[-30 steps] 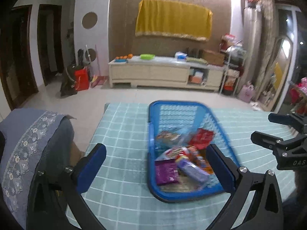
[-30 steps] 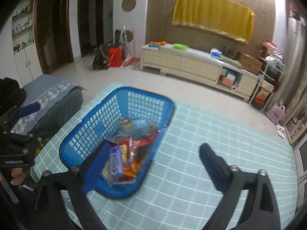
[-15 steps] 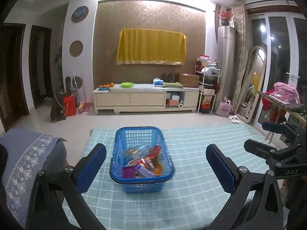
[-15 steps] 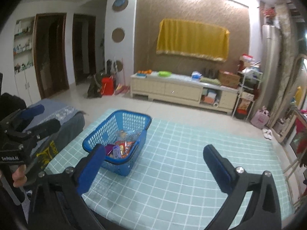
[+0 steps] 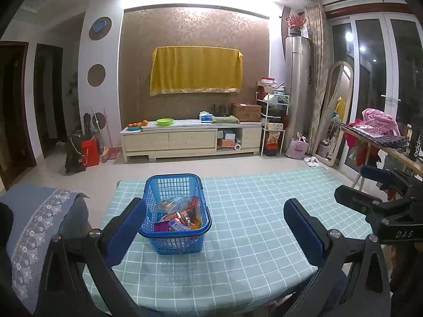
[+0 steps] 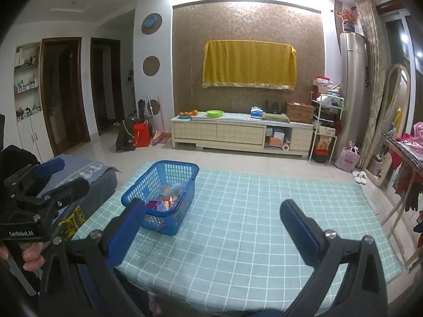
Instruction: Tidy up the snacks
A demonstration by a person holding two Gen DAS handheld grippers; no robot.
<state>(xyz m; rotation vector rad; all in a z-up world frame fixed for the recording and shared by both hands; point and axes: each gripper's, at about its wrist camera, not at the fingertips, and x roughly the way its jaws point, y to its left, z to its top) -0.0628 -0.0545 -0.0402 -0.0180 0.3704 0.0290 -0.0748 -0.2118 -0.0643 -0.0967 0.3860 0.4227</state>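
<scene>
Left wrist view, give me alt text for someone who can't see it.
A blue plastic basket filled with snack packets sits on a table with a teal checked cloth, seen between the blue-padded fingers of the open left gripper. The right gripper, also open and empty, reaches in from the right edge. Behind is a living room with a low cabinet and a yellow cloth on the wall.

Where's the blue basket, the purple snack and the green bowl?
Basket (image 5: 169, 182): left wrist view, on its far mesh wall.
Purple snack (image 5: 160, 227): left wrist view, on the packet's front face, inside the basket.
Green bowl (image 6: 214, 113): right wrist view, on its side, atop the cabinet.
</scene>
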